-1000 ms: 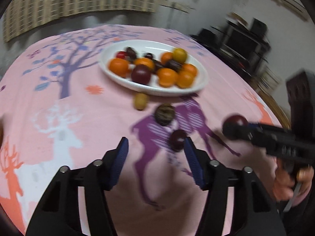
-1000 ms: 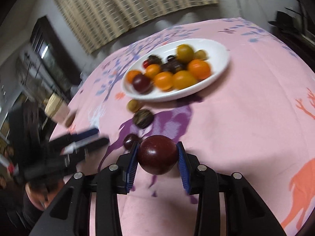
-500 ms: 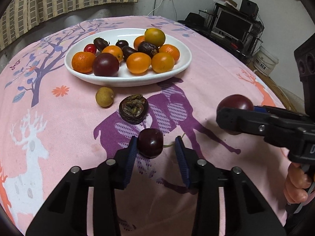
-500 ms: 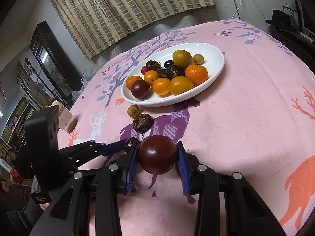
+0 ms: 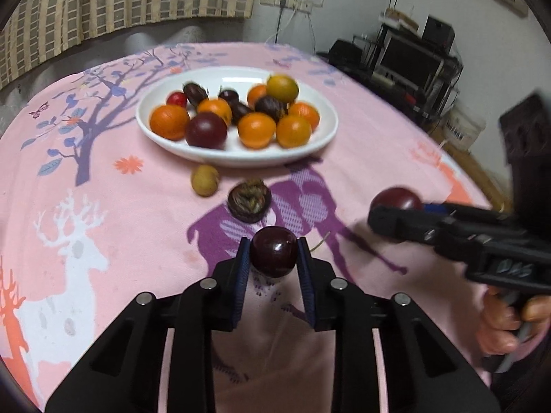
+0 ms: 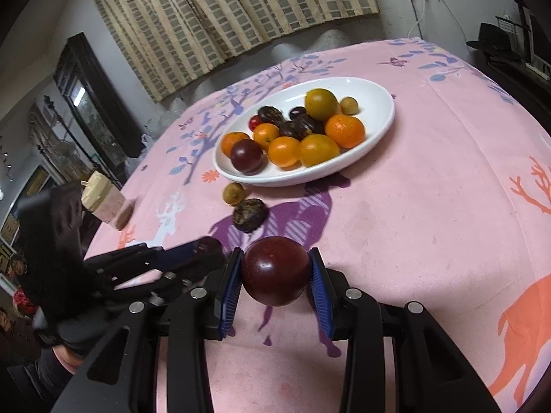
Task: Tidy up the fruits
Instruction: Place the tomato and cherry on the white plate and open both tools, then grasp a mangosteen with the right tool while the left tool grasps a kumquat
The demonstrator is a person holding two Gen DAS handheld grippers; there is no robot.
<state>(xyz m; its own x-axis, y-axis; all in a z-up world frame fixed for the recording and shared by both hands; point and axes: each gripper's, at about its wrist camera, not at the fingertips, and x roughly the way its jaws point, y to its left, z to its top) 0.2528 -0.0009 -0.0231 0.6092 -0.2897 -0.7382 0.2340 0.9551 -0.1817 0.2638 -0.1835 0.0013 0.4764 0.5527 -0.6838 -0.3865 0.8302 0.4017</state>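
My left gripper is shut on a dark cherry and holds it above the pink cloth. My right gripper is shut on a dark red plum, which also shows at the right of the left wrist view. A white oval plate farther back holds several oranges, a plum and dark fruits; it also shows in the right wrist view. A small yellow fruit and a wrinkled dark fruit lie on the cloth in front of the plate.
The round table has a pink cloth with deer and tree prints. A small jar stands near the table's left edge in the right wrist view. A shelf with electronics stands beyond the table at the right.
My left gripper closed on the cherry and lifted it off the cloth. My right gripper kept hold of the plum, staying about where it was.
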